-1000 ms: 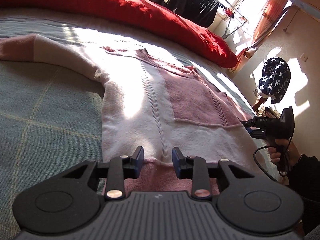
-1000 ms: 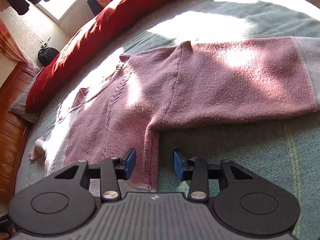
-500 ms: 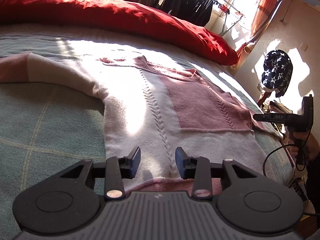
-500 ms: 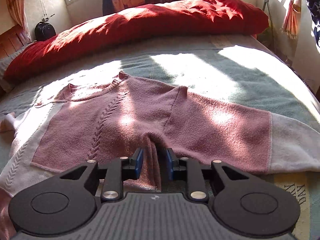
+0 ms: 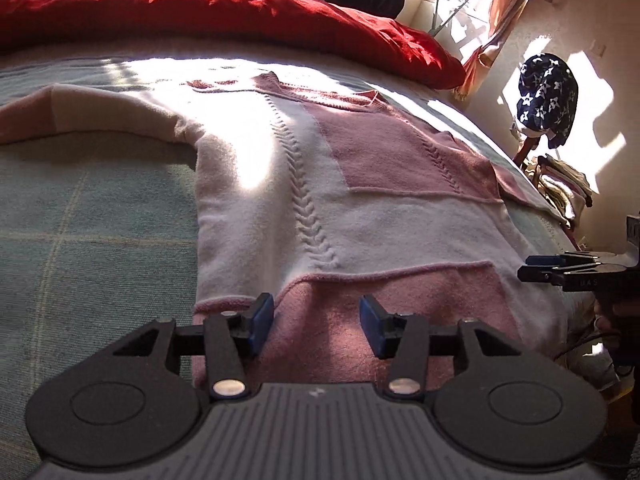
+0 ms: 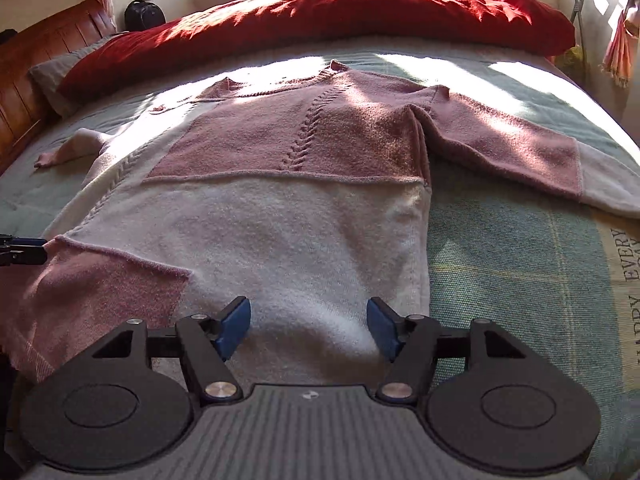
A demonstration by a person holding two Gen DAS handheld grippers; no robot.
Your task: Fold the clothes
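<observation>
Sweater (image 6: 304, 216): pink and cream knit, spread flat on the bed (image 6: 520, 264), both sleeves out to the sides, hem nearest me.
My left gripper (image 5: 317, 322): fingers spread, empty, over the pink hem corner.
My right gripper (image 6: 308, 322): spread, empty, over the cream hem.
Risks: loose knit may bunch or slip from a shallow pinch; uneven grips would skew any fold.

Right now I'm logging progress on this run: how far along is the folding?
Barely begun. Done: the sweater lies spread flat, front up, on the bed, both sleeves out to the sides. In hand: nothing; the left gripper and right gripper hover over the hem with jaws open and empty. Left: every fold, since no sleeve or side is turned in yet.
</observation>
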